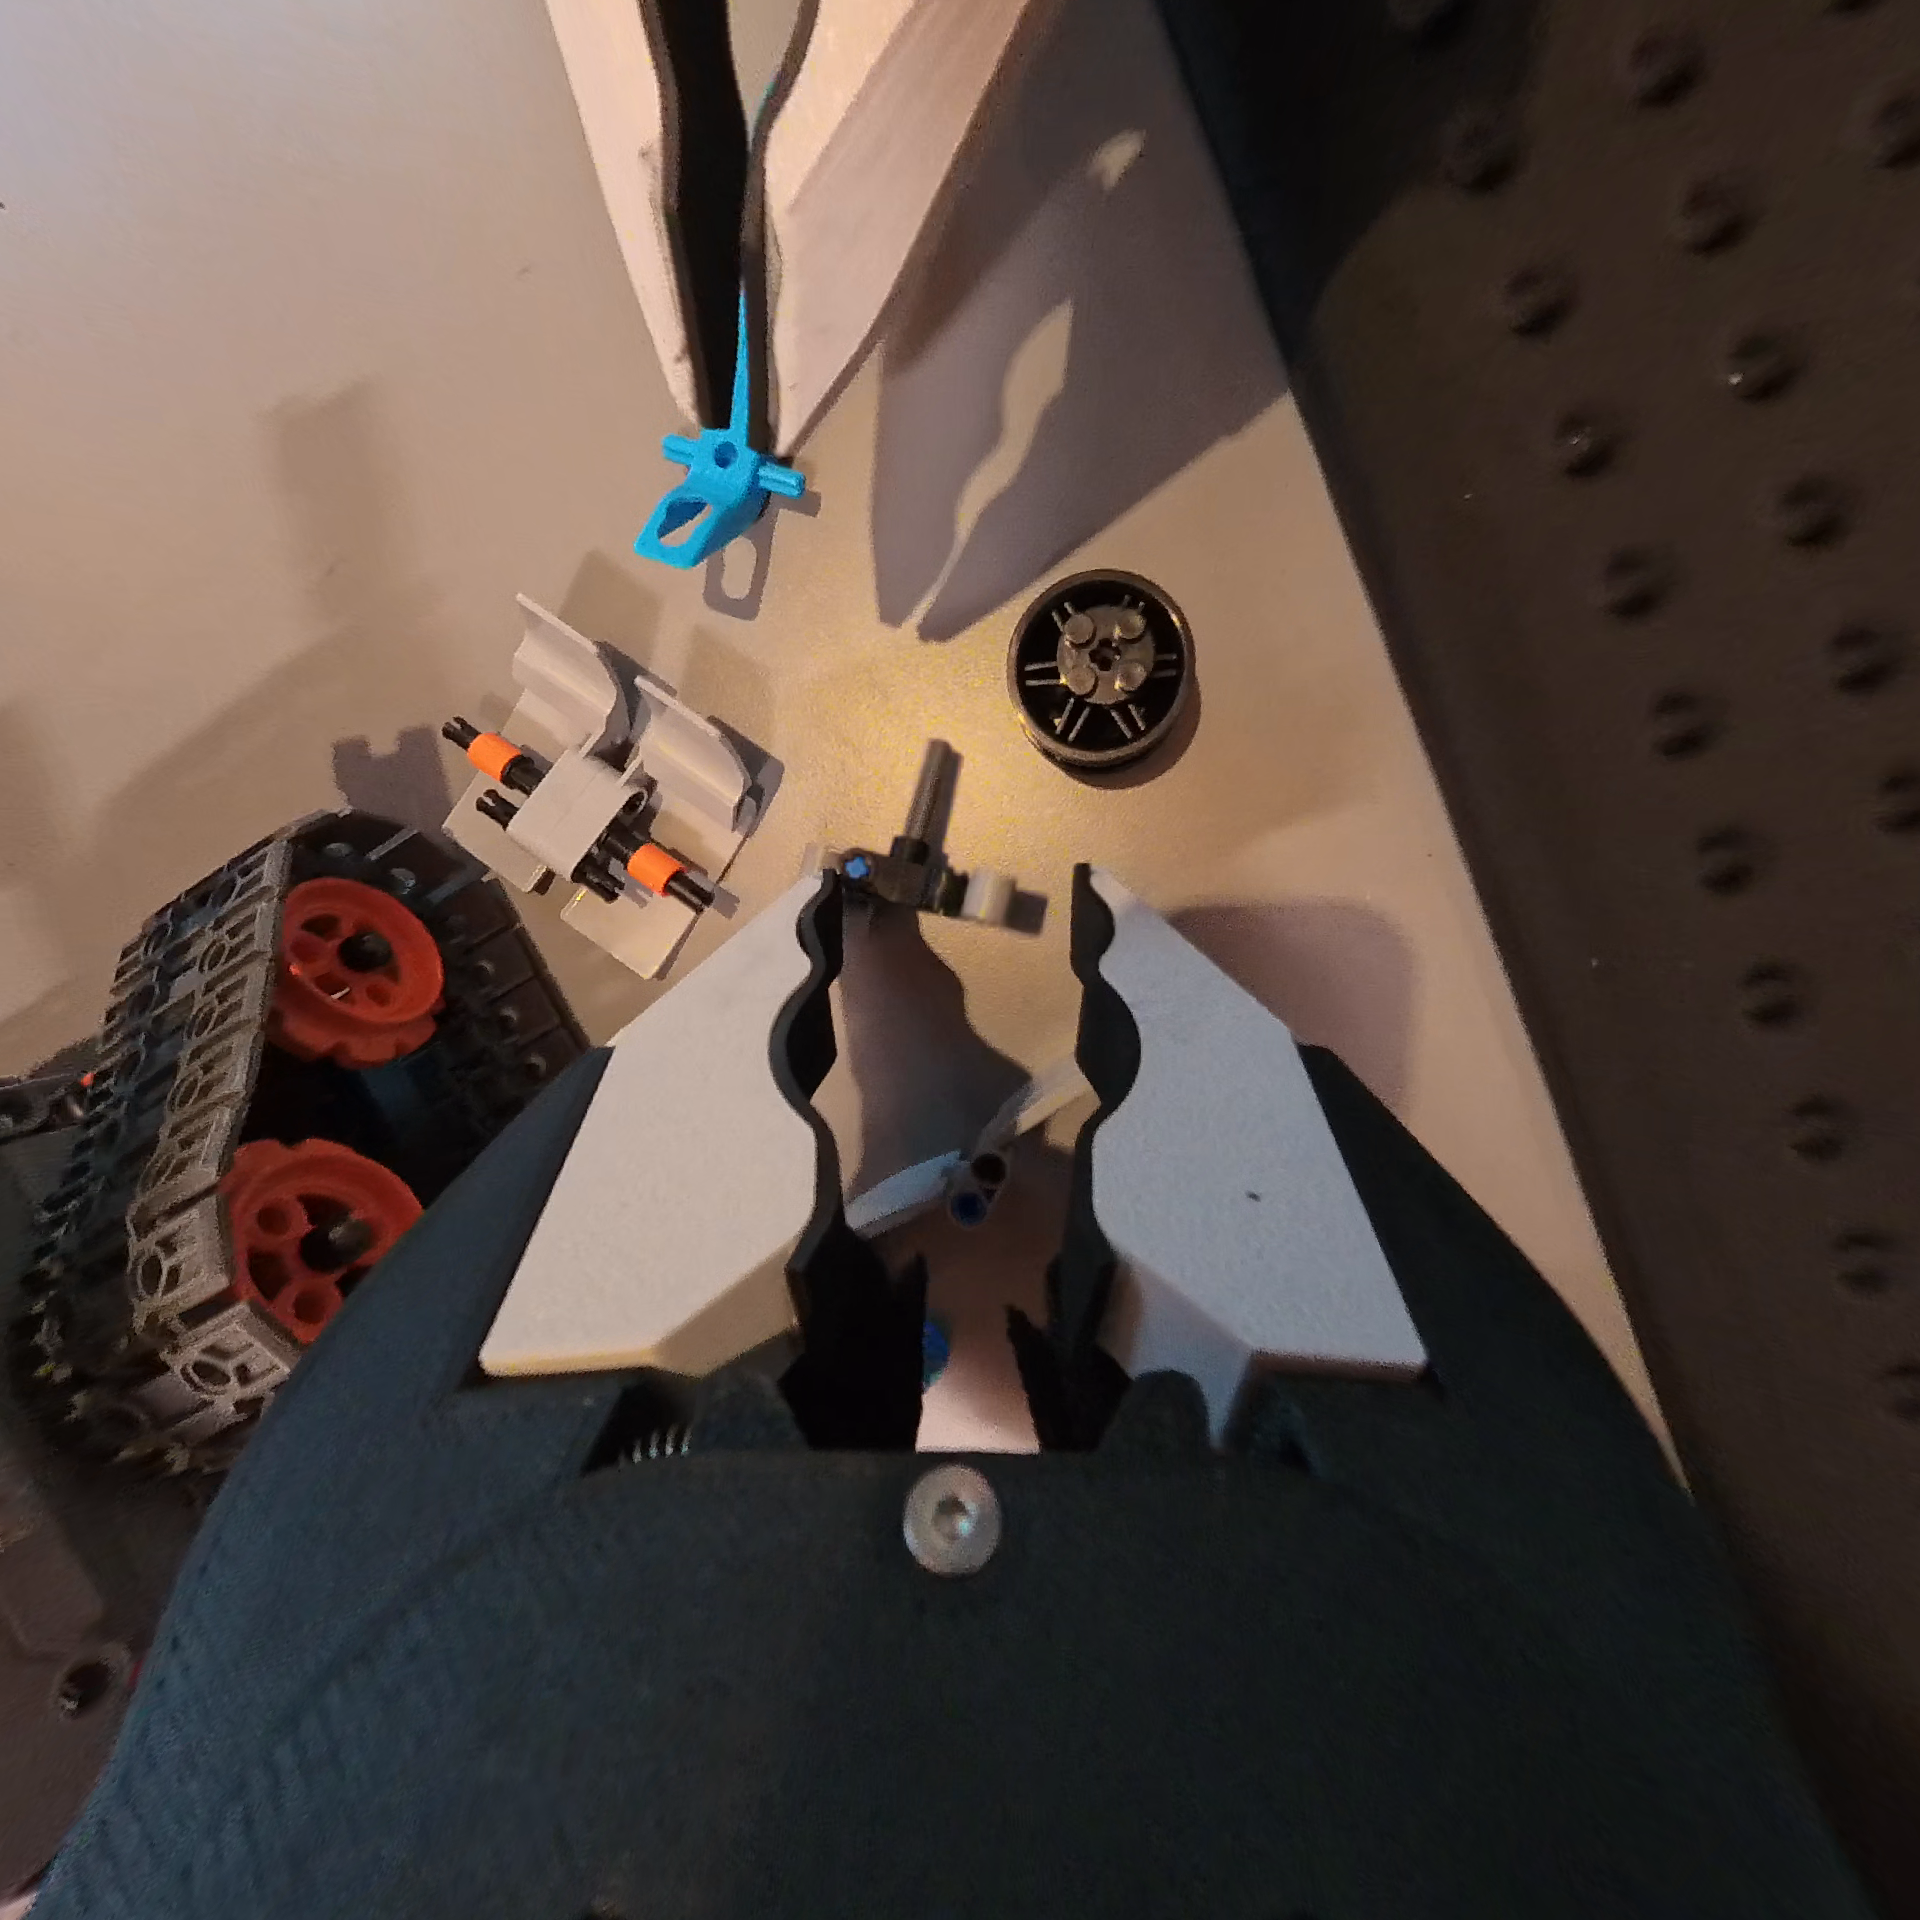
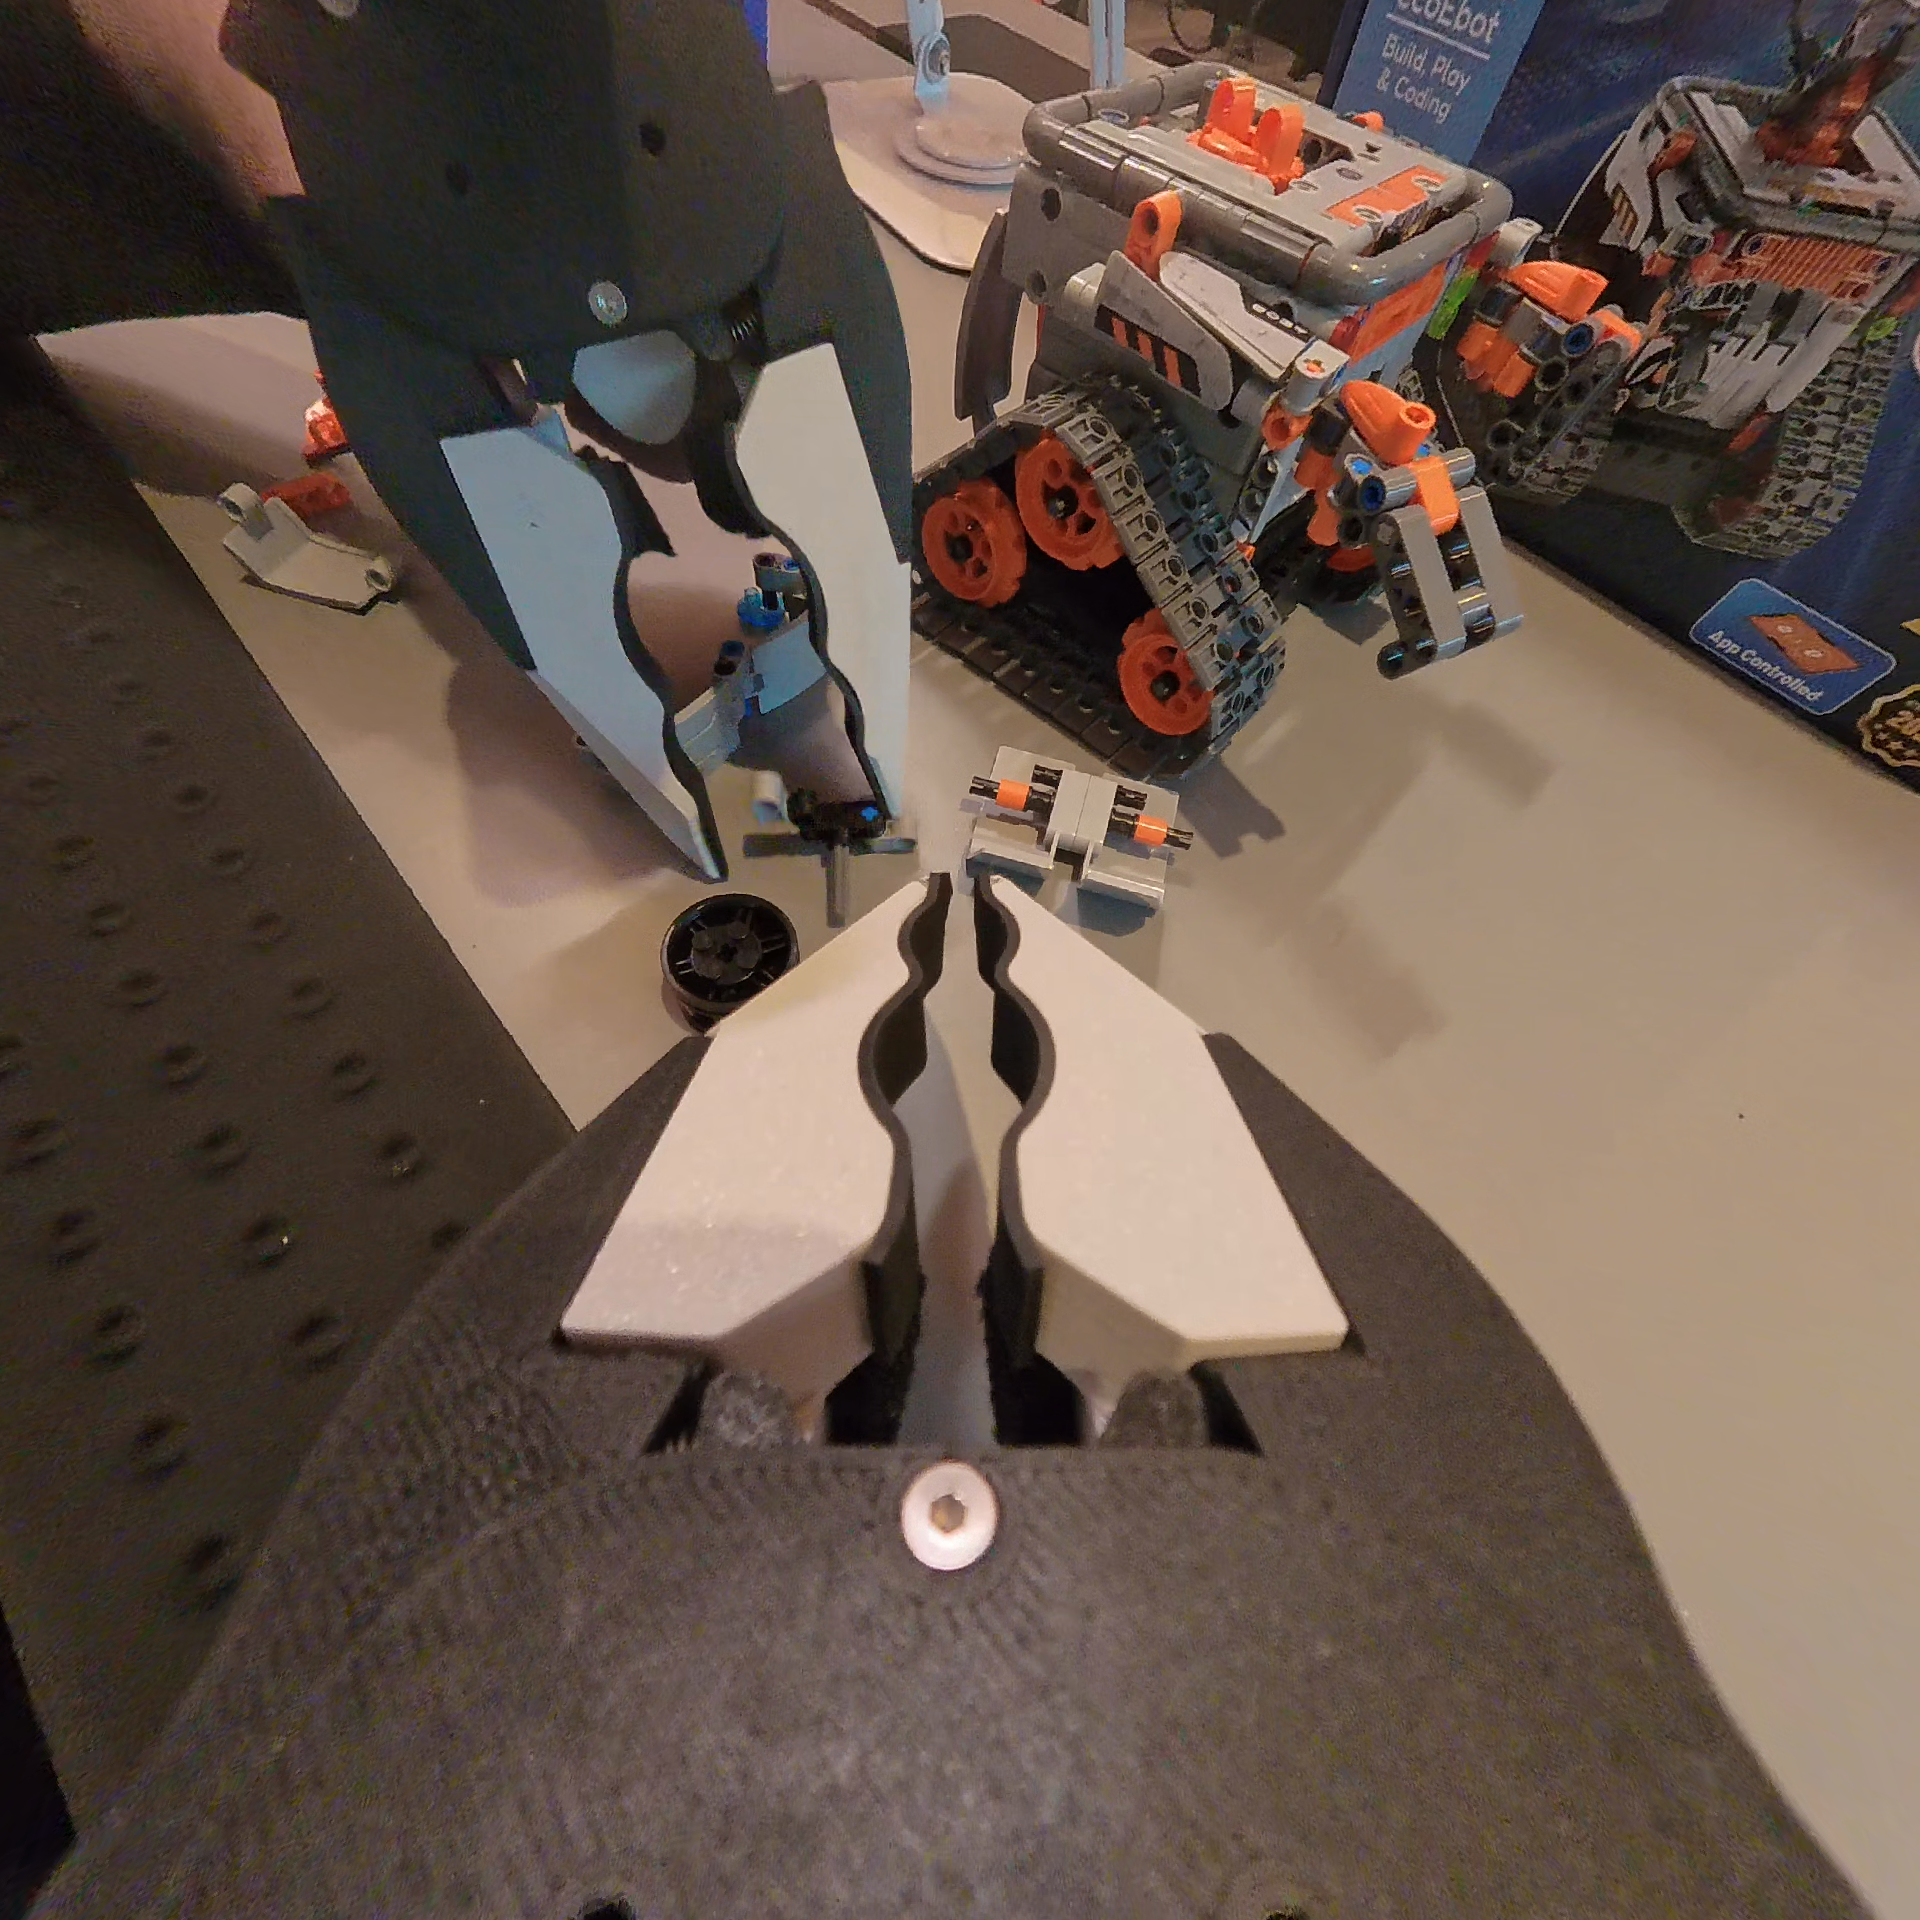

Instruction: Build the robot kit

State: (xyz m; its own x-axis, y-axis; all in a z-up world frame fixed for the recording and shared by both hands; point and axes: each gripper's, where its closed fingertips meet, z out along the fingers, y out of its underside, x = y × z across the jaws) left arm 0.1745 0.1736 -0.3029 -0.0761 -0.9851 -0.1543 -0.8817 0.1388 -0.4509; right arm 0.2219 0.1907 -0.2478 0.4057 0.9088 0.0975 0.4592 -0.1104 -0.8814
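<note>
Between the parted jaws of the left gripper [image 1: 951,883], near the counter's [image 2: 1455,1039] dark perforated mat [image 2: 208,1039] edge, lies a small black connector piece with a grey axle [image 1: 914,852] — one tip touches its blue-pinned end, nothing is gripped. A clean closure would need the jaws centred over the black body, not the thin axle. The right gripper [image 2: 961,888] hovers with its jaws nearly together, empty, just short of a grey panel assembly with orange bushes [image 2: 1075,821]. A black spoked wheel hub [image 2: 730,951] rests beside it; the tracked grey-and-orange brick vehicle [image 2: 1195,468] stands beyond.
</note>
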